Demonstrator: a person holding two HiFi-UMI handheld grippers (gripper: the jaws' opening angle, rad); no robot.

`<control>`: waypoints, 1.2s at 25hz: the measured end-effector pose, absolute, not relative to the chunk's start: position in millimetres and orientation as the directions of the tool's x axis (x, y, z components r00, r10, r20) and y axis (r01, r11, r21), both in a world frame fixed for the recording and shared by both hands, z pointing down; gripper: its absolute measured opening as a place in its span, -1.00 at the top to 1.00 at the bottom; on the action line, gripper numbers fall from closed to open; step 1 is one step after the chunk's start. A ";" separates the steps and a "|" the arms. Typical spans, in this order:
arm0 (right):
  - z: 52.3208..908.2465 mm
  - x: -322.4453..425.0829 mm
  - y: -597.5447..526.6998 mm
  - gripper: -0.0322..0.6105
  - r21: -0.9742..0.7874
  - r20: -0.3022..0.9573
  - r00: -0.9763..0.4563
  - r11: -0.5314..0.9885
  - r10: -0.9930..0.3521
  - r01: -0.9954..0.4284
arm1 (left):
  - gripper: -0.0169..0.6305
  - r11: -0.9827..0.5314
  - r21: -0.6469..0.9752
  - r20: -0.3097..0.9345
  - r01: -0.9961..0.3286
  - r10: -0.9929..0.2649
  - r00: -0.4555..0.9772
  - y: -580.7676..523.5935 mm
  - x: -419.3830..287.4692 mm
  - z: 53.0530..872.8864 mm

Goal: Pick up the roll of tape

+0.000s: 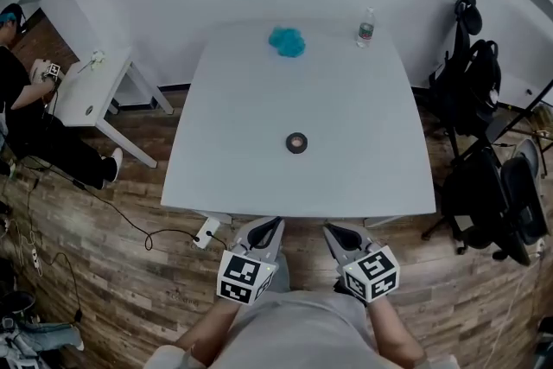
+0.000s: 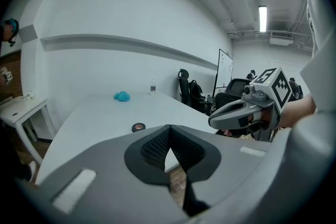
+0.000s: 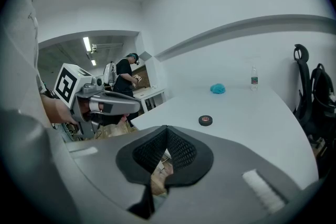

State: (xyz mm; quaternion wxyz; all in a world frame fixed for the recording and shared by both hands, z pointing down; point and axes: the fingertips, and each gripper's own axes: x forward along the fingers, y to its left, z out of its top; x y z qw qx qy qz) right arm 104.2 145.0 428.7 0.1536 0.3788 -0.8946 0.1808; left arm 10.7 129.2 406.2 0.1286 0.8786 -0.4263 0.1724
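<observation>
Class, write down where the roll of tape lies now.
In the head view the roll of tape lies near the middle of the white table, with the blue cloth beyond it at the far edge.

The left gripper (image 1: 265, 231) and the right gripper (image 1: 343, 234) are held side by side, slightly apart, both tilted gently downward with jaws closed and empty.

My left gripper (image 1: 264, 232) and right gripper (image 1: 345, 237) are twins. Both have smooth grey shells that taper to rounded tips, lined inside with black pads (image 2: 153, 147) in a fine mesh pattern. Each carries a white cube (image 1: 246, 276) printed with black square markers, and a pale strip (image 2: 73, 190) sits on the shell. I wear a light grey shirt (image 1: 294, 331) with short sleeves.
</observation>
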 end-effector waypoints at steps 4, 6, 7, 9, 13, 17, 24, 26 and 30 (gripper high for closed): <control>427.6 102.1 119.9 0.88 -0.206 0.415 -0.657 0.639 -0.629 -0.741 | 0.89 -0.603 0.090 0.407 -0.792 -0.704 0.582 102.2 7.3 404.0; 426.8 101.1 106.9 0.88 -0.205 0.418 -0.650 0.631 -0.635 -0.748 | 0.89 -0.605 0.091 0.405 -0.791 -0.703 0.585 90.5 4.5 402.6; 425.9 99.4 100.4 0.88 -0.204 0.419 -0.646 0.627 -0.638 -0.752 | 0.89 -0.607 0.093 0.405 -0.790 -0.701 0.587 85.3 2.1 402.2; 422.8 93.8 87.0 0.88 -0.204 0.418 -0.642 0.622 -0.643 -0.756 | 0.89 -0.610 0.096 0.407 -0.787 -0.697 0.590 75.0 -3.4 401.5; 417.8 85.0 59.7 0.88 -0.206 0.413 -0.633 0.610 -0.655 -0.766 | 0.89 -0.619 0.099 0.402 -0.779 -0.691 0.600 50.7 -10.4 397.9; 417.2 77.0 33.9 0.88 -0.207 0.415 -0.621 0.596 -0.665 -0.776 | 0.89 -0.628 0.097 0.400 -0.772 -0.685 0.608 25.1 -21.7 395.6; 419.8 65.0 -3.8 0.88 -0.207 0.423 -0.596 0.568 -0.682 -0.797 | 0.89 -0.657 0.101 0.405 -0.747 -0.659 0.634 -15.0 -34.1 398.8; 420.6 60.1 -12.7 0.88 -0.208 0.426 -0.589 0.559 -0.687 -0.803 | 0.89 -0.667 0.103 0.404 -0.737 -0.649 0.644 -25.9 -37.5 399.1; 423.9 52.0 -29.4 0.88 -0.210 0.434 -0.574 0.541 -0.695 -0.814 | 0.89 -0.690 0.107 0.407 -0.716 -0.627 0.665 -44.1 -42.6 401.9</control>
